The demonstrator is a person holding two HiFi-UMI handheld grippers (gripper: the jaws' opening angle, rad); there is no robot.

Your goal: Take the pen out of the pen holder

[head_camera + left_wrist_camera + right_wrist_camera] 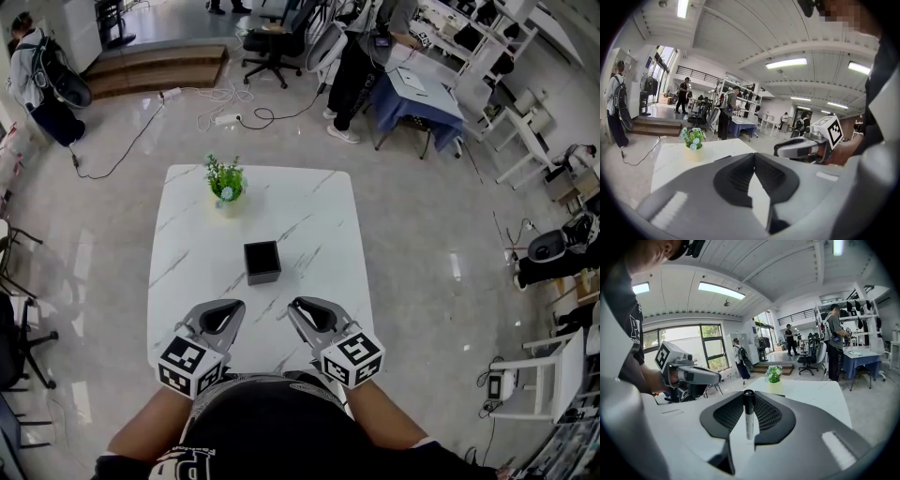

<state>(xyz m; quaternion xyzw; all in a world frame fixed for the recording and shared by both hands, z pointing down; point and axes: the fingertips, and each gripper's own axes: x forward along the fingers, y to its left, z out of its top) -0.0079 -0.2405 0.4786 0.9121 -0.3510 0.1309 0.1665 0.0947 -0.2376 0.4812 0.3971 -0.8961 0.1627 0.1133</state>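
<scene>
Though head view hides it, pen — clamped in R gripper

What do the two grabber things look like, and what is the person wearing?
The left gripper and the right gripper are both grey, with curved jaws lined with black ribbed pads. Each has a white cube at the back, printed with black square markers. No cables show. The person wears a black shirt with white print.
</scene>
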